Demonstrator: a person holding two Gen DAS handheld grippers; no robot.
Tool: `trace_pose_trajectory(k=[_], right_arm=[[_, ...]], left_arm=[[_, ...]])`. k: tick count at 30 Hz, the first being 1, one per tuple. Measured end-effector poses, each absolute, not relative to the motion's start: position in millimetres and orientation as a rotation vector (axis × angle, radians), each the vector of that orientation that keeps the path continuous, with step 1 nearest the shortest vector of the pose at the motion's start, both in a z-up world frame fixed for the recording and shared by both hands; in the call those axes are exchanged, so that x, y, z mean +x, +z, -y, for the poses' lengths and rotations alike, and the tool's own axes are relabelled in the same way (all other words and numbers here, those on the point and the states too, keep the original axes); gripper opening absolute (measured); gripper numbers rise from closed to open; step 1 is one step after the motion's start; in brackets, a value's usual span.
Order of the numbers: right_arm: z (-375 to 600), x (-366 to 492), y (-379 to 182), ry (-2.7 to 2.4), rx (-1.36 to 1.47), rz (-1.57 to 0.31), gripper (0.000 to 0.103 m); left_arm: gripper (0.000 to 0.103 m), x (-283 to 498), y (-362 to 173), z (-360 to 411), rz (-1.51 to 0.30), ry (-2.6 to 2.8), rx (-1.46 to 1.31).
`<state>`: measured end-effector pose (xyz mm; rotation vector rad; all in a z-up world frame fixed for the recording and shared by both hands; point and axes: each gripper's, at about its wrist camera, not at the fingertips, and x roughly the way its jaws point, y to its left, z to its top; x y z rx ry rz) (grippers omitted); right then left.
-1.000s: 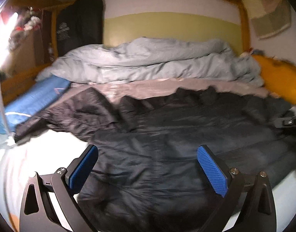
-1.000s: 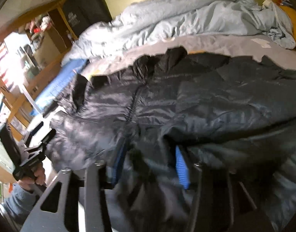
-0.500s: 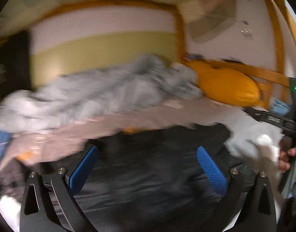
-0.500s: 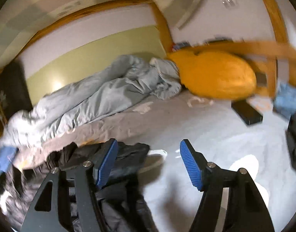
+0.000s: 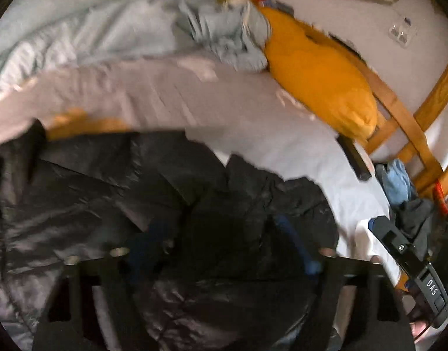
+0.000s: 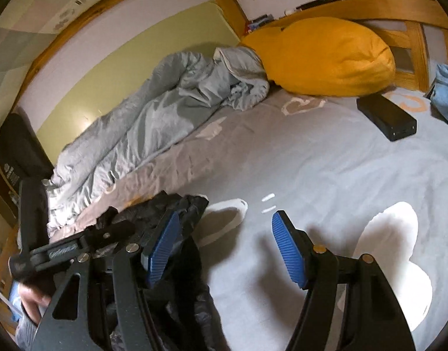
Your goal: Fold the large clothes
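A large black puffer jacket (image 5: 112, 199) lies spread on the bed. In the left wrist view my left gripper (image 5: 224, 251) is down in its dark fabric, and the blue pads (image 5: 297, 245) stand wide apart with jacket bunched between them. In the right wrist view my right gripper (image 6: 224, 242) is open and empty over the pale bed sheet (image 6: 326, 169), with a jacket edge (image 6: 183, 213) beside its left pad. My right gripper also shows at the right of the left wrist view (image 5: 411, 266).
A grey duvet (image 6: 153, 117) is heaped along the far wall. An orange pillow (image 6: 329, 55) leans on the wooden bed frame (image 6: 411, 41). A black box (image 6: 388, 117) lies on the sheet. Blue cloth (image 6: 446, 93) sits at the right edge.
Both grippers swung right across the bed. The right gripper let go of the jacket and opened over the sheet. The left gripper dropped into the jacket fabric.
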<state>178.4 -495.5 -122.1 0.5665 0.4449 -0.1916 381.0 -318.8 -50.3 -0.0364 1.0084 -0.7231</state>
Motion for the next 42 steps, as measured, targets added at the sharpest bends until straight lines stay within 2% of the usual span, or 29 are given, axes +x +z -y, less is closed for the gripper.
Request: trace_pose_trajectory(k=[1, 2, 9, 12, 17, 22, 26, 33, 35, 38, 39, 40, 42], right_arm=[[497, 179, -124, -0.186, 0.572, -0.451, 0.066], [497, 180, -125, -0.180, 0.576, -0.457, 0.066], [484, 182, -123, -0.174, 0.524, -0.450, 0.066], [467, 183, -119, -0.131, 0.481, -0.447, 0.066], [426, 193, -118, 0.053, 0.465, -0.492, 0.066], [369, 214, -134, 0.124, 0.314, -0.603, 0.066], [358, 230, -153, -0.024, 0.202, -0.689, 0.066], [389, 241, -170, -0.082, 0.296, -0.727, 0.065], [388, 238, -167, -0.078, 0.287, -0.712, 0.065], [380, 230, -153, -0.056, 0.248, -0.658, 0.065], [376, 226, -147, -0.036, 0.237, -0.629, 0.065], [373, 224, -142, -0.024, 0.230, -0.606, 0.065], [369, 217, -133, 0.009, 0.233, -0.562, 0.065]], left_arm=[[0.017, 383, -55, 321, -1.023, -0.724, -0.028], [0.007, 382, -58, 322, -1.023, -0.733, -0.029], [0.005, 351, 6, 254, -0.672, -0.487, 0.066], [0.005, 346, 26, 207, -0.618, -0.313, 0.104], [0.005, 343, 25, 113, -0.622, -0.044, 0.134], [0.005, 342, -16, 53, -0.733, 0.099, 0.142], [0.005, 338, -51, 28, -0.823, 0.129, 0.123], [0.006, 333, -70, 13, -0.839, 0.052, 0.071], [0.009, 328, -65, 11, -0.821, 0.033, 0.058], [0.021, 324, -59, 0, -0.807, 0.022, 0.014], [0.032, 322, -57, -5, -0.804, 0.027, -0.002], [0.050, 318, -54, -10, -0.794, 0.035, -0.010], [0.069, 311, -49, -19, -0.753, 0.053, -0.005]])
